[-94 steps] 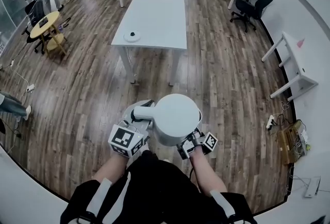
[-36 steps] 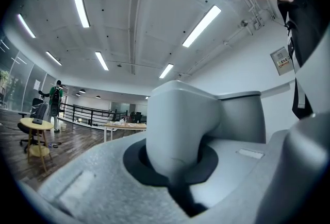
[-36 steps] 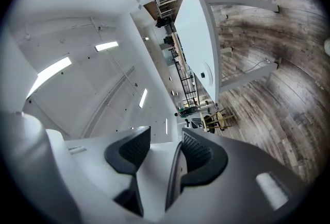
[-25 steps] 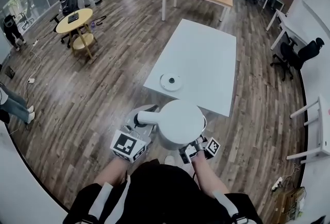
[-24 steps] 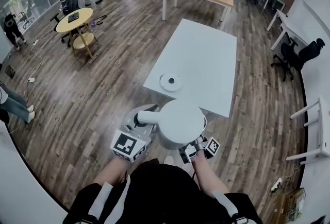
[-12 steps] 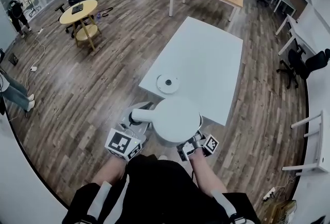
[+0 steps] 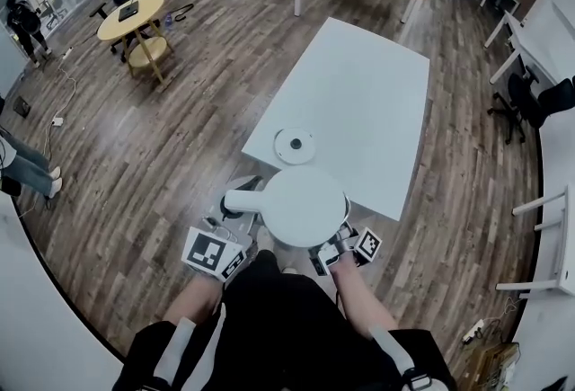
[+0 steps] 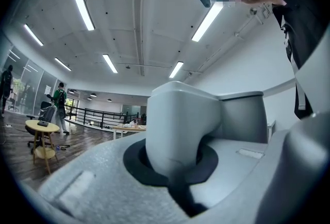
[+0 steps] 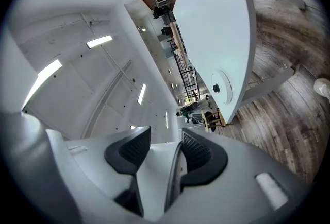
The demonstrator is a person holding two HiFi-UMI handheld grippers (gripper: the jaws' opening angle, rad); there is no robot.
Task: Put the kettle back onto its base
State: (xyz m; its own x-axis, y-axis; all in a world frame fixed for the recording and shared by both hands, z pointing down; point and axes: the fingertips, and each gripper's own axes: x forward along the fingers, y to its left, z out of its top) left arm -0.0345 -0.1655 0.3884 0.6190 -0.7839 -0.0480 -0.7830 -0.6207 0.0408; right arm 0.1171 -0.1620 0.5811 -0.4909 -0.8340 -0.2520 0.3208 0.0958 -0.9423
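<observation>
**Head view, read left to right.** At far left a round yellow table [image 7: 133, 22] stands on the wood floor [image 7: 180, 137]. My left gripper [image 7: 235, 208] points level and is clamped on the handle [image 7: 241, 199] of the kettle [image 7: 302, 205]. In the left gripper view the pale handle fills the gap between the dark pads, and both pads press on it.

The kettle is white and seen lid-up. It hangs in the air in front of me, carried between the two grippers, with its handle out to the left. Its far side overlaps the near edge of the white table [image 7: 368, 102].

The base [image 7: 295, 144], a round white disc, lies on that table near the near-left corner, apart from the kettle and just beyond it.

My right gripper [image 7: 329, 253], tilted slightly up, sits at the kettle's near-right side. In the right gripper view its jaws are closed on a thin white part of the kettle. An office chair [image 7: 539, 102] stands at far right.
</observation>
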